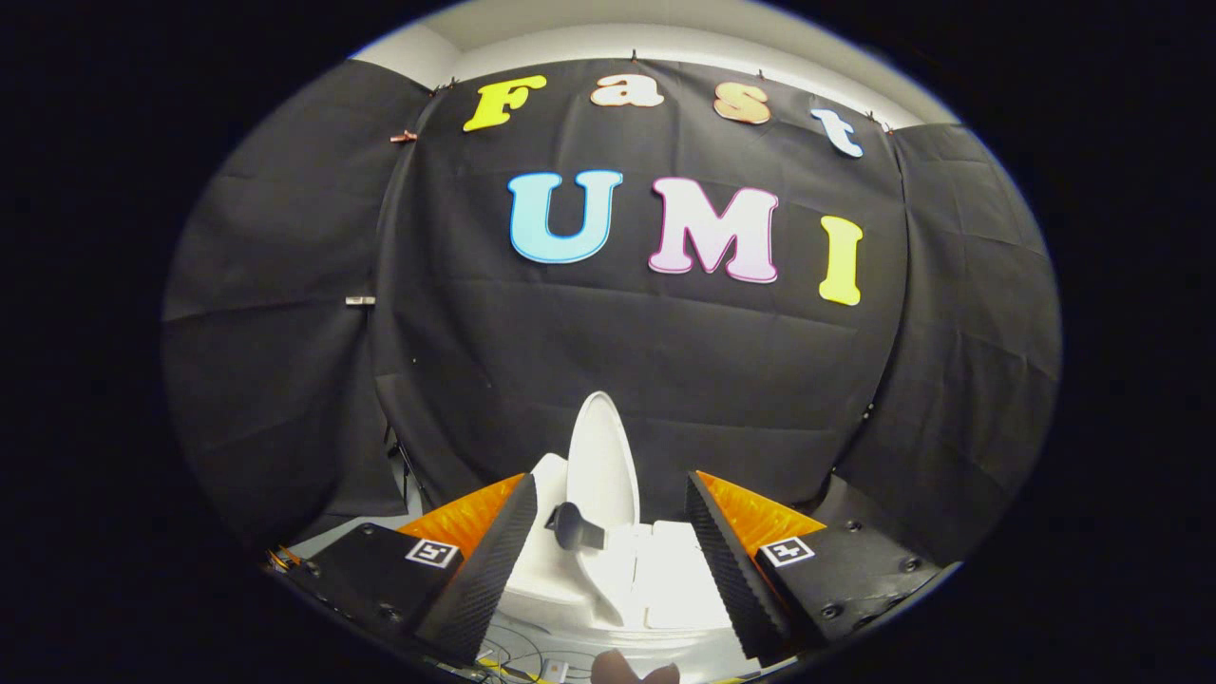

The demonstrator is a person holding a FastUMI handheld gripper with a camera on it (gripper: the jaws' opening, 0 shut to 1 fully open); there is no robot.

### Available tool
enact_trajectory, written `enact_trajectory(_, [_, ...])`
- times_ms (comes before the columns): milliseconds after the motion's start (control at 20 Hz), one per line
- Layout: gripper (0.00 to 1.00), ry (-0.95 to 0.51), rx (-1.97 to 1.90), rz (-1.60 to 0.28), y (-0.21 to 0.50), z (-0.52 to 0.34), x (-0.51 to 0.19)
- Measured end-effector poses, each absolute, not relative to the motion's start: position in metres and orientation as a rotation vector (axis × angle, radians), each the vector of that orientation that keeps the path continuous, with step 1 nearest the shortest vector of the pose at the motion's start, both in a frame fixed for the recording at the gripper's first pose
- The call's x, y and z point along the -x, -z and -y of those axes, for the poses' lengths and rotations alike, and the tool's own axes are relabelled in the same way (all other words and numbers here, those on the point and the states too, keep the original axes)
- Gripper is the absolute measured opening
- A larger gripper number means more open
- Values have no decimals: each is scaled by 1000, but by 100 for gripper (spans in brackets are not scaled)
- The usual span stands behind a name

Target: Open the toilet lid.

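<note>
The hand-held gripper (608,560) is seen with its two fingers spread wide apart; nothing is grasped between them and nothing is touched by them, so it is released. The toilet (608,589) is seen in the gap between the two fingers, a little beyond them and lower than them; it is white. The toilet lid (600,465) is already raised; it stands almost upright, turned edge-on and slightly tilted, so that its rounded top rises above the level of the fingertips, and the black cloth wall (665,351) is seen behind it. A small dark handle-like part (573,527) is fixed low on the side of the lid that faces the left finger; whether it is a hook or a tab cannot be told. Beside the lid, toward the right finger, a flat white part (679,579) of the toilet is seen; it lies level. Under the toilet a pale floor (532,655) is seen, and some thin cables (518,644) are lying on it just beside the base of the toilet. A square marker (432,552) is carried on the body of the left finger and another marker (787,550) on the body of the right one.
</note>
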State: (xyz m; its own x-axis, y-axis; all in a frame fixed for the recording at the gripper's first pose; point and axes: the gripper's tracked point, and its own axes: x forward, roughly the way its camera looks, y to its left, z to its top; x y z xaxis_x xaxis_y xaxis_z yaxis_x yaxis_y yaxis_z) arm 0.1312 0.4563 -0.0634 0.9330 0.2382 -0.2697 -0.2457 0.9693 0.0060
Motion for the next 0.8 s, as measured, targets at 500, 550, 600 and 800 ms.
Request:
enact_trajectory(500, [99, -241, 15, -155, -11, -375, -107])
enact_trajectory(550, [99, -239, 8, -147, -17, -365, -105])
enact_trajectory(600, [99, -234, 2, -141, -22, -355, -103])
enact_trajectory(800, [99, -214, -31, -122, -39, -313, -96])
